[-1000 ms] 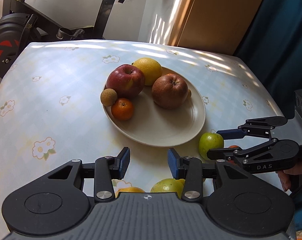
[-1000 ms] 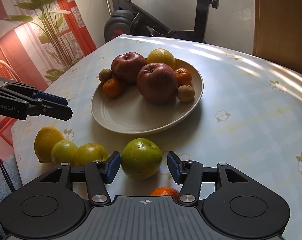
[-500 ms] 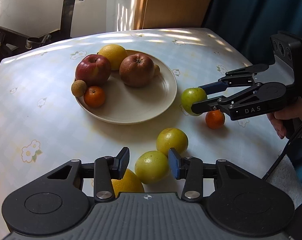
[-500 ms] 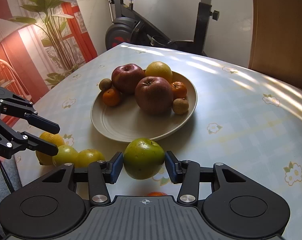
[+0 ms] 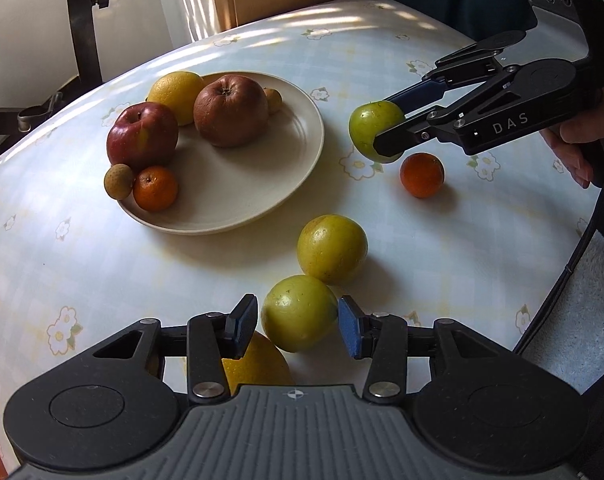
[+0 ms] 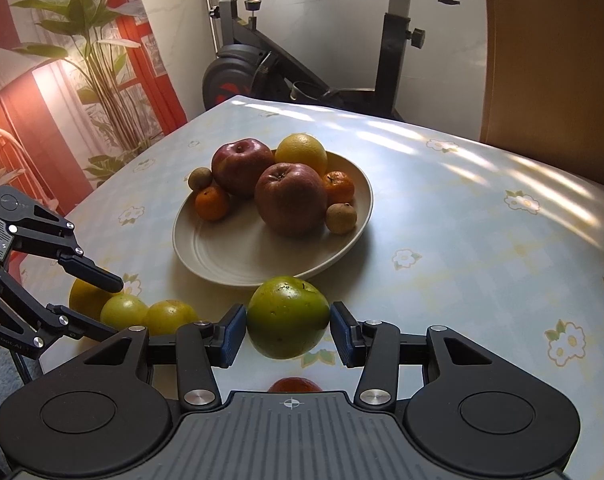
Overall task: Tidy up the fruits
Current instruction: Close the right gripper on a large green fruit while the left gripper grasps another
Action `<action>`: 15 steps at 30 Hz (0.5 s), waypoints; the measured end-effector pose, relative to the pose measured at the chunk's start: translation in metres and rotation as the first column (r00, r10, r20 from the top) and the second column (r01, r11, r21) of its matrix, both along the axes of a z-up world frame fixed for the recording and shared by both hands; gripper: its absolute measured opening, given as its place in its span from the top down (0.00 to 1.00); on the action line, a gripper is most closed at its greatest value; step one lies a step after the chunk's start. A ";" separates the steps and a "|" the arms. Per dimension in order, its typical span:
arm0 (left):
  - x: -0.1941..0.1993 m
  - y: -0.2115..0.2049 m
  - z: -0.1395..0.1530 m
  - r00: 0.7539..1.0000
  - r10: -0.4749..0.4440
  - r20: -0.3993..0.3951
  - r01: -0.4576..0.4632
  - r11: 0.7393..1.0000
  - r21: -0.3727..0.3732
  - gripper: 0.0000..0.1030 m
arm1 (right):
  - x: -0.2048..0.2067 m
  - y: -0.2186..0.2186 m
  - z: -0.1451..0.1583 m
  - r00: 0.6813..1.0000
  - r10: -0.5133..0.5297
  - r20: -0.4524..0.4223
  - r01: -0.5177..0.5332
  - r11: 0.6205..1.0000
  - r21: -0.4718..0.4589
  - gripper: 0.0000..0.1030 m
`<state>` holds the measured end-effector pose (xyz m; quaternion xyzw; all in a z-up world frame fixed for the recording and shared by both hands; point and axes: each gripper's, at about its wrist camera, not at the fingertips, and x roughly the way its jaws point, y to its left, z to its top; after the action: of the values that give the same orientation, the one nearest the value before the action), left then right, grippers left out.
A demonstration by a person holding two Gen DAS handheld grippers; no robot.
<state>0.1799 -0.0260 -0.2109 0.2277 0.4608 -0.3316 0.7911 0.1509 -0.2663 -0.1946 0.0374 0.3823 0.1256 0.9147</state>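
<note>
With the plate [image 5: 222, 216] already carrying two apples, an orange-yellow citrus and several small fruits, I had swung my left gripper [image 5: 298, 326] in the past second from a view across the plate to a steep look down on the loose fruit at the lower centre of its frame, where a yellow-green fruit [image 5: 298, 312] sat between jaws that were opening, the pads just clear of its skin. My right gripper [image 6: 288, 330] had closed in meanwhile: its jaws were pinching a green apple [image 6: 288, 316], which the left view showed at right of centre, lifted slightly off the bench [image 5: 441, 240] beside the plate's rim. I judged that one fruit was secured for the plate and a second was lined up but not yet gripped. Still loose on the bench were a second yellow-green fruit [image 5: 331, 248] touching the first, a large yellow citrus [image 5: 254, 364] partly hidden under my left jaws, and a small orange [image 5: 421, 174] just below the held apple. The near half of the plate lay bare, giving open room for a drop; the bench edge curved away at the right of the left view, near a pale towel [image 5: 573, 320], so rolling fruit there looked a risk.
</note>
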 end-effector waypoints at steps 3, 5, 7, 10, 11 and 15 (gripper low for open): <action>-0.001 -0.004 -0.002 1.000 -0.008 -0.002 0.008 1.000 0.014 0.52 | 0.000 0.000 0.000 1.000 0.000 -0.001 0.000 1.000 0.001 0.59; 0.001 -0.007 -0.004 1.000 -0.009 -0.010 0.010 1.000 0.020 0.52 | 0.000 0.000 0.000 1.000 -0.001 0.000 0.001 1.000 0.002 0.59; 0.001 -0.010 -0.006 1.000 -0.012 -0.015 0.013 0.999 0.030 0.52 | 0.000 0.000 -0.001 1.000 -0.001 0.000 0.001 1.000 0.002 0.59; 0.000 -0.015 -0.010 1.000 -0.022 -0.005 0.022 0.997 0.069 0.52 | -0.001 0.000 -0.001 1.000 0.000 0.000 0.000 1.000 0.002 0.59; 0.000 -0.016 -0.011 1.000 -0.025 -0.002 0.025 0.997 0.074 0.52 | -0.001 0.000 -0.001 1.000 0.000 0.000 0.000 1.000 0.003 0.59; 0.002 -0.015 -0.011 1.000 -0.018 -0.009 0.018 0.997 0.069 0.52 | -0.001 0.000 -0.001 1.000 -0.002 0.000 0.002 1.000 0.003 0.59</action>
<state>0.1821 -0.0407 -0.2219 0.2575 0.4730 -0.3236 0.7780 0.1503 -0.2667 -0.1958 0.0392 0.3820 0.1254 0.9148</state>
